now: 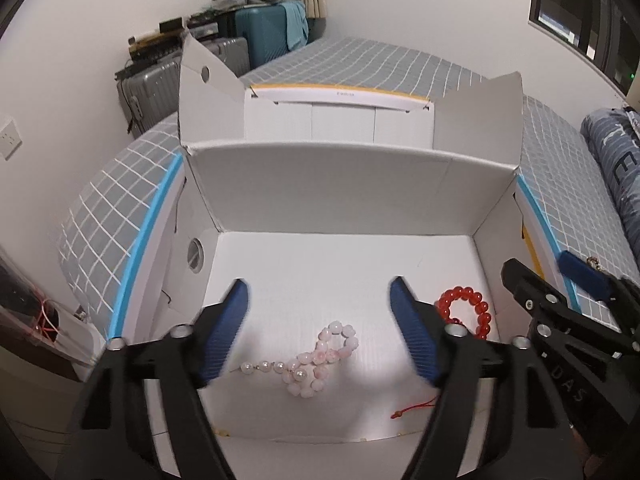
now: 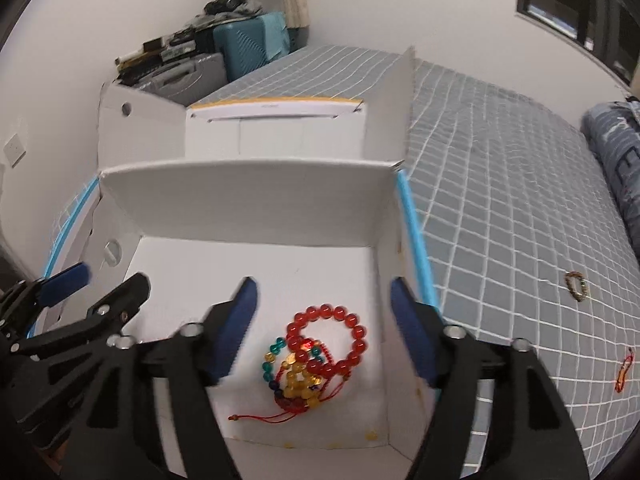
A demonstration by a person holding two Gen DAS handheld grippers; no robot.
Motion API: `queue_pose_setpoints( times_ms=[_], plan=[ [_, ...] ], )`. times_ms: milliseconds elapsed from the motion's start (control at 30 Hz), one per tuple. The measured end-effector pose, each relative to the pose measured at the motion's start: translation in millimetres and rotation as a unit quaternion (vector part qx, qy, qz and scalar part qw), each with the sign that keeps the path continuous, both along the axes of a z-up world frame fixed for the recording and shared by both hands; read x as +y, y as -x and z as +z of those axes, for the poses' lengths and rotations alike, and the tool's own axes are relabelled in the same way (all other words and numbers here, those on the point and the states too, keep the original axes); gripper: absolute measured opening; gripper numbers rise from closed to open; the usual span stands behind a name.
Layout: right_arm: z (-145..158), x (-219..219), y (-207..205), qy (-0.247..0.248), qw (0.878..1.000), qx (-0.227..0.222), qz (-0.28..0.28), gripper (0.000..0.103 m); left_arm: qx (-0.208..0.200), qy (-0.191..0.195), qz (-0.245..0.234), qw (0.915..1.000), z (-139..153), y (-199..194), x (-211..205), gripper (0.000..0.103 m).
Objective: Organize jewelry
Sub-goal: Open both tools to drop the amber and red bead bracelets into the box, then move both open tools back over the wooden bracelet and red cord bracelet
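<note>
Both hand-held grippers hang over an open white box (image 1: 332,184) on the bed (image 2: 500,200). The left hand-held gripper (image 1: 320,332) is spread, holding nothing, above a pink bracelet (image 1: 316,360) on the box floor. The right hand-held gripper (image 2: 324,328) is also spread and empty, above a red bracelet (image 2: 332,340) overlapping a multicoloured one (image 2: 292,376). On the bed at 3 o'clock lie a brown bracelet (image 2: 577,286) and a red cord (image 2: 624,370).

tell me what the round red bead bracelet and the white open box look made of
Round red bead bracelet: glossy, translucent beads, probably glass or resin; they show bright highlights. White open box: matte folded cardboard, with creased flaps and raw cut edges.
</note>
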State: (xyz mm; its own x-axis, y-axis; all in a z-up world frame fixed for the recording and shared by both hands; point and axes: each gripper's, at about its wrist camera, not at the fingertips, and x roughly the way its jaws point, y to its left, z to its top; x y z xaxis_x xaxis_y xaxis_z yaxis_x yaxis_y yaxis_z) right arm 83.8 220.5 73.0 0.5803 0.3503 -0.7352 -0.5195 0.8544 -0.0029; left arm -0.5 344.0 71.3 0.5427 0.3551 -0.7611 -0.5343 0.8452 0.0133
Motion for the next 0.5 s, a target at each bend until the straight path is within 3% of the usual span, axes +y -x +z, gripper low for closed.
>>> queue_pose_setpoints(
  times_ms=[67,133,267,500],
  plan=[
    [4.8,-5.1,-0.9,0.004,1.0,-0.011,-0.015,0.076,-0.004,-0.003,0.004,1.0,1.9,0.9,0.2,0.086],
    [9.0,-11.8,-1.6,-0.002,1.0,-0.018,-0.024,0.085,-0.007,0.005,0.002,1.0,2.0,2.1,1.6,0.089],
    [15.8,-28.8,-4.6,-0.01,0.999,-0.027,-0.038,0.092,-0.014,-0.001,-0.004,0.9999,7.0,2.0,-4.5,0.096],
    [26.9,-63.2,-7.6,-0.008,0.997,-0.043,-0.061,0.095,-0.026,-0.001,-0.016,0.9995,17.1,-3.2,-22.8,0.097]
  ],
)
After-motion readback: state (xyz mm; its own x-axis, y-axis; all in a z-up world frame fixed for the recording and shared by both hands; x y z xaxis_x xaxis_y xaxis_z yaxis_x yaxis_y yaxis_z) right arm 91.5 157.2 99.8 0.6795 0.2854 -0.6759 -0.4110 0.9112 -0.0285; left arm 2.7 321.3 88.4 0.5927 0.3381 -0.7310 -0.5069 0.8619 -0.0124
